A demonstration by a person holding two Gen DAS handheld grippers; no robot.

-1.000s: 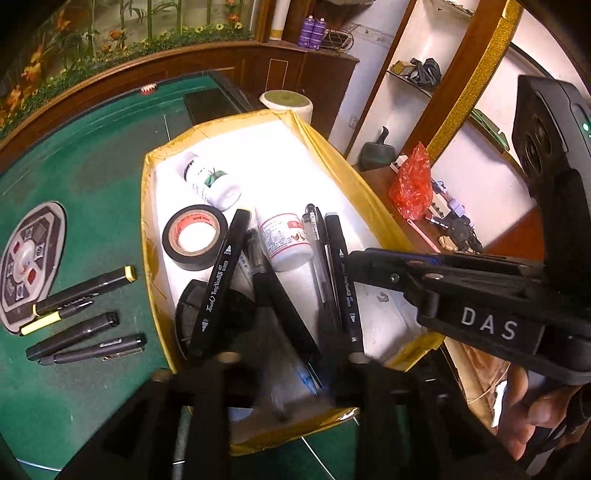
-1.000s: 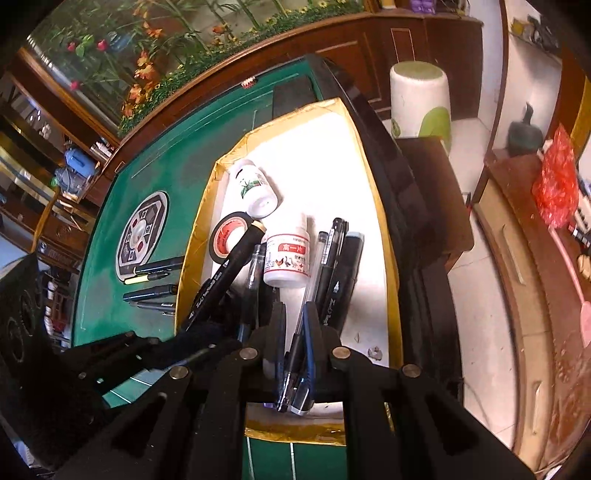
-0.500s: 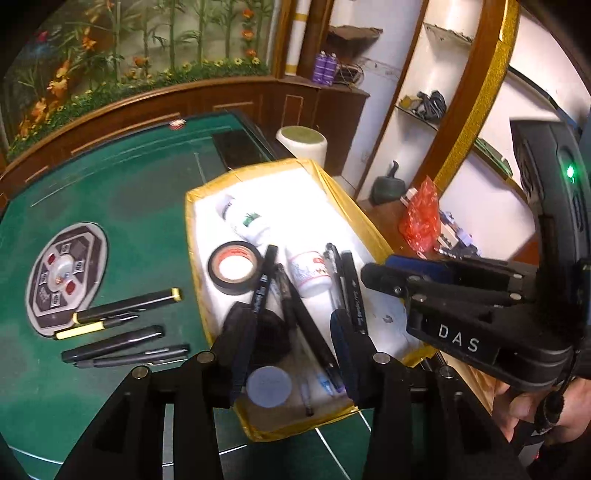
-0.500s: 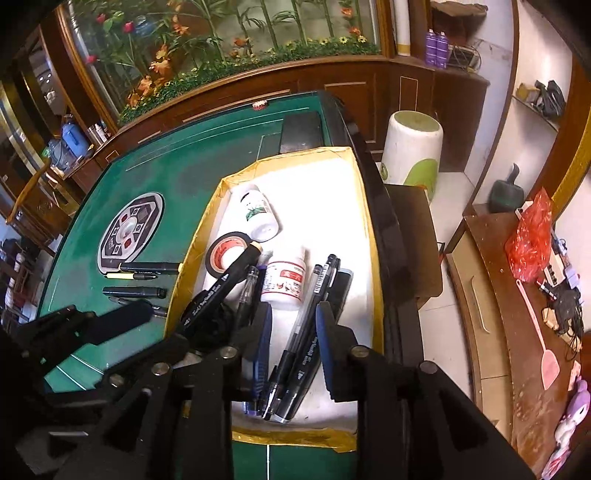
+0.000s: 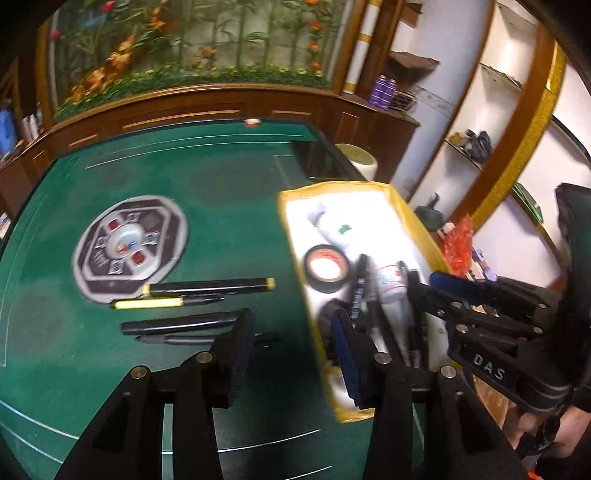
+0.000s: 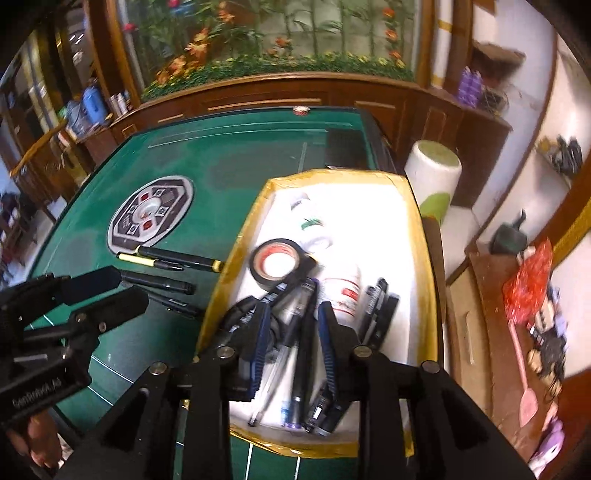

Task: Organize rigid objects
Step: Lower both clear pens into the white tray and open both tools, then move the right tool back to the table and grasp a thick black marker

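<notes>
Though beside tray rim (image 5: 406, 218), open felt (image 5: 221, 206).

Dark wood paneling (image 5: 221, 107) rings the green table (image 5: 207, 184), flower mural (image 6: 280, 33) behind.

Four pens (image 5: 207, 295) lie side by side on the green worktop (image 5: 221, 206), two with yellow ends and two all black. A yellow-edged box (image 6: 421, 258) with a white floor holds a black tape roll (image 6: 280, 264), two white bottles (image 6: 343, 291) lying flat, and more dark pens (image 6: 295, 343) in a loose pile.
</notes>
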